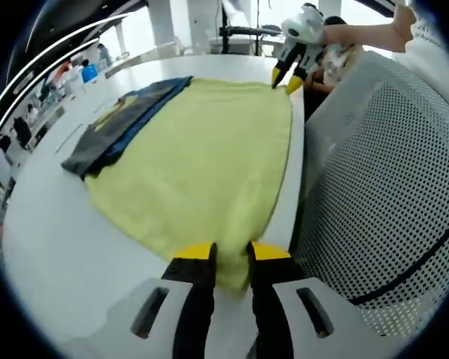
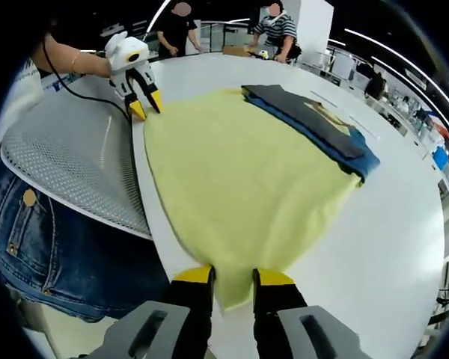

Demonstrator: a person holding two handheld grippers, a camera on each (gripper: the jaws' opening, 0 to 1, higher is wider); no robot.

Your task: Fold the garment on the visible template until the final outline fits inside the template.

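A yellow garment (image 1: 209, 164) lies spread flat on the white table (image 1: 52, 247). In the left gripper view, my left gripper (image 1: 232, 258) is shut on the near corner of the cloth, which is pinched between its yellow-tipped jaws. My right gripper (image 1: 287, 81) holds the far corner along the same table edge. In the right gripper view, the right gripper (image 2: 233, 280) is shut on its corner of the yellow garment (image 2: 239, 179), and the left gripper (image 2: 146, 107) bites the opposite corner.
A dark grey piece on a blue one (image 1: 127, 123) (image 2: 314, 120) lies folded beside the yellow cloth's far side. A white perforated chair back (image 1: 389, 172) (image 2: 67, 164) stands against the table edge. A person in jeans (image 2: 52, 247) is close by. Other people stand at the back.
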